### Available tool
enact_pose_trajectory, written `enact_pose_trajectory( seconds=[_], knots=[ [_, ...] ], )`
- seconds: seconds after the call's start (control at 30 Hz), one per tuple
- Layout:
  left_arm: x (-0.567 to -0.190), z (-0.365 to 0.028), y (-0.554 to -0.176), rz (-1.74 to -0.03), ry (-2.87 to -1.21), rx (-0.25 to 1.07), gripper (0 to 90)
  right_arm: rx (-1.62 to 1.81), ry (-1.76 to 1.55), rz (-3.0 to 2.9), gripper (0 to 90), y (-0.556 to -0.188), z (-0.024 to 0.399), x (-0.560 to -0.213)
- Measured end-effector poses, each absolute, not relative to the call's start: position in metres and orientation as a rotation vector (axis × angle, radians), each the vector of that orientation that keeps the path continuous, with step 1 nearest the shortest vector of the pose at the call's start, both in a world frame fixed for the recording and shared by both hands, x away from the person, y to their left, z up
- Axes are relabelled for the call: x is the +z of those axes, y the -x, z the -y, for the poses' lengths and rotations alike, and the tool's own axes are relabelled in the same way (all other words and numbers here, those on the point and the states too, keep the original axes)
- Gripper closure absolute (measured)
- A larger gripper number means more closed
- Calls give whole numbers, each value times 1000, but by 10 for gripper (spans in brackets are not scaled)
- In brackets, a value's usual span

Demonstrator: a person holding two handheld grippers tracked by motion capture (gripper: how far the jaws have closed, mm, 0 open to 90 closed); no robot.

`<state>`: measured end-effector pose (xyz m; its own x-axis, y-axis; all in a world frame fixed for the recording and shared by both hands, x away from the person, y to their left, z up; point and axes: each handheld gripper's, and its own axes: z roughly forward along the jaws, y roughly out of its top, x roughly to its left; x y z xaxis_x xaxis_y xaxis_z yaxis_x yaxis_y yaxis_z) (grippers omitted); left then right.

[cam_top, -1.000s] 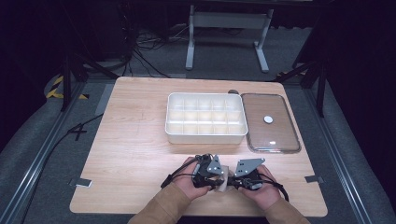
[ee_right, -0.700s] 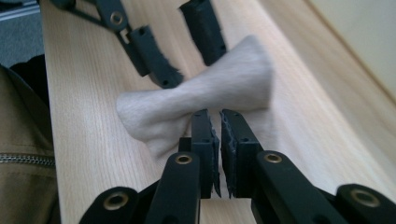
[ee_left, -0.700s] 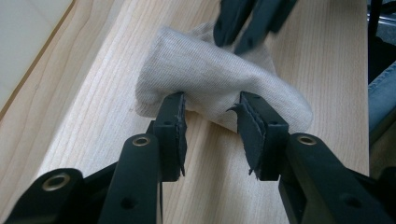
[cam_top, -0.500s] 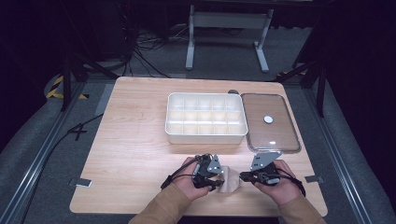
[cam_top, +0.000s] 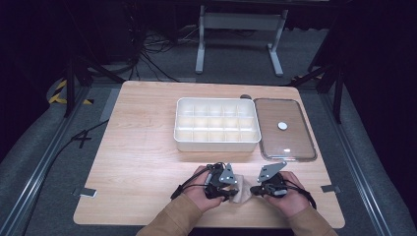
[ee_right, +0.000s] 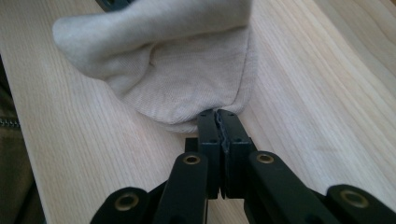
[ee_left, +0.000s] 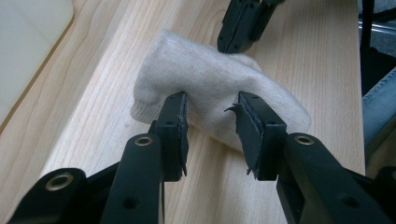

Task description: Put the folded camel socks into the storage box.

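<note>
Right gripper view: right tongs [ee_right: 219, 122] closed at sock [ee_right: 187, 60] edge; pinch unclear.

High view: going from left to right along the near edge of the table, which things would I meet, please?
Left gripper → beige cloth → right gripper. Farther back, left to right: white compartment tray → clear lid.
</note>
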<state>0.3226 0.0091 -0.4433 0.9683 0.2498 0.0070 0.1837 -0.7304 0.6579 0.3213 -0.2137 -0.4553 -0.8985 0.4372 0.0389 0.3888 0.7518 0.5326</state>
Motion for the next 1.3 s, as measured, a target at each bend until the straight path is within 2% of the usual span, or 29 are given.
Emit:
enact_pose_trajectory(
  seconds=[0.63,0.83,0.93,1.17,1.3],
  knots=[
    [-451,3,-322,-309,-2443,139,602,932,-657,-2845,889,-318,201,-461],
    [-451,2,-323,-322,-2442,133,592,966,-712,-2845,832,-319,210,-451],
    [-450,2,-322,-331,-2449,131,577,1060,-798,-2787,806,-321,223,-433],
    [-450,3,-321,-330,-2454,144,574,1174,-971,-2633,600,-322,216,-429],
    [-450,3,-320,-336,-2454,154,559,1186,-1026,-2595,556,-323,210,-433]
  ],
)
